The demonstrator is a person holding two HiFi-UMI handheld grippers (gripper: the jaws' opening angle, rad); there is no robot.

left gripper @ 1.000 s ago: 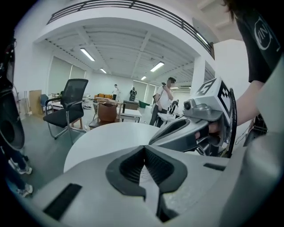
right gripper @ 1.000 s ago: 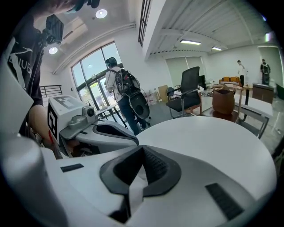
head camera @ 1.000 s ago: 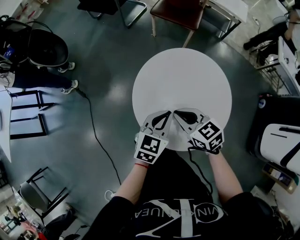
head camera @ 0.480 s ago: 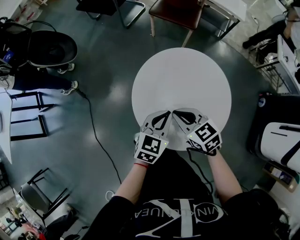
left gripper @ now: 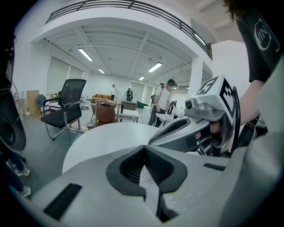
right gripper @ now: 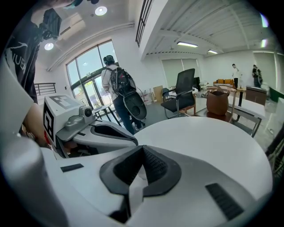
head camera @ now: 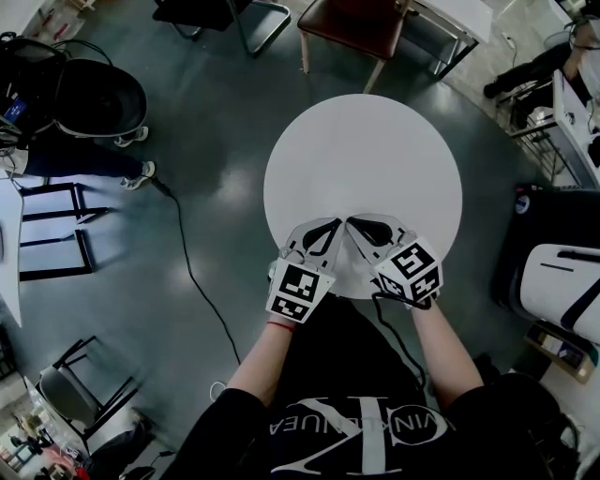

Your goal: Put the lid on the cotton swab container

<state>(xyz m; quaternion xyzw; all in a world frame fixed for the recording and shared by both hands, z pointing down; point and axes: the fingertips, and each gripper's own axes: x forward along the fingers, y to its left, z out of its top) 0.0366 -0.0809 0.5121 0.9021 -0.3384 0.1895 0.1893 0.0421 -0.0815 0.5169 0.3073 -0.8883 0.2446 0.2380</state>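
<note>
Setting: open office floor seen steeply from above, with round white bench (head camera: 364,155) in the middle.
Left gripper (head camera: 335,229): over near edge of bench, angled down toward its top, jaws clenched together, nothing between them.
Right gripper (head camera: 355,226): just beside left gripper at same near edge of bench, tips almost meeting it, jaws pressed together, likewise empty.
Cotton swab container: not visible on bench or around it, in any view.
Lid: nowhere in sight either, neither on bench nor in a gripper.
Bench top: bare white surface from near edge to far edge.
Around bench: brown chair (head camera: 352,23) just beyond far edge; black cable (head camera: 192,272) on floor off to bench's left; people and office chairs well away from it.
Progress: by the look of it, not started; nothing picked up, nothing fitted.
Remaining: apparently every step. Container and lid first needed on bench, then lid gripped, lined up over container's opening and pressed on.
</note>
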